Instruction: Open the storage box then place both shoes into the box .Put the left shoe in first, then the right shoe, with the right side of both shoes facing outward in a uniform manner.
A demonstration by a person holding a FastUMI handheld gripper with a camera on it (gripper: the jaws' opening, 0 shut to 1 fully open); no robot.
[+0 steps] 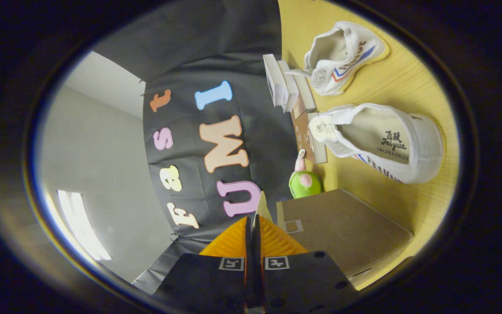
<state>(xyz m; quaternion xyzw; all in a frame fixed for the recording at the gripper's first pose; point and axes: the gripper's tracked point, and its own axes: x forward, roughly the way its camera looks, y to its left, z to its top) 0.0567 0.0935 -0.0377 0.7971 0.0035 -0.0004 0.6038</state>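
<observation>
The view is rolled on its side. My gripper (257,218) has its fingers pressed together on a thin pale flap (262,206) that sticks out past the tips; it seems to be an edge of the brown cardboard storage box (342,226), which lies right beside the fingers. Two white canvas shoes with red and blue stripes lie on the yellow table beyond the box. The nearer shoe (386,139) shows its insole. The farther shoe (347,56) lies past it, toward the table's far end.
A green and pink toy (304,181) stands just beyond the box by the cloth wall. Small white boxes (283,83) and a brown flat pack (305,131) line the wall next to the shoes. Bare yellow table (408,83) lies between the shoes.
</observation>
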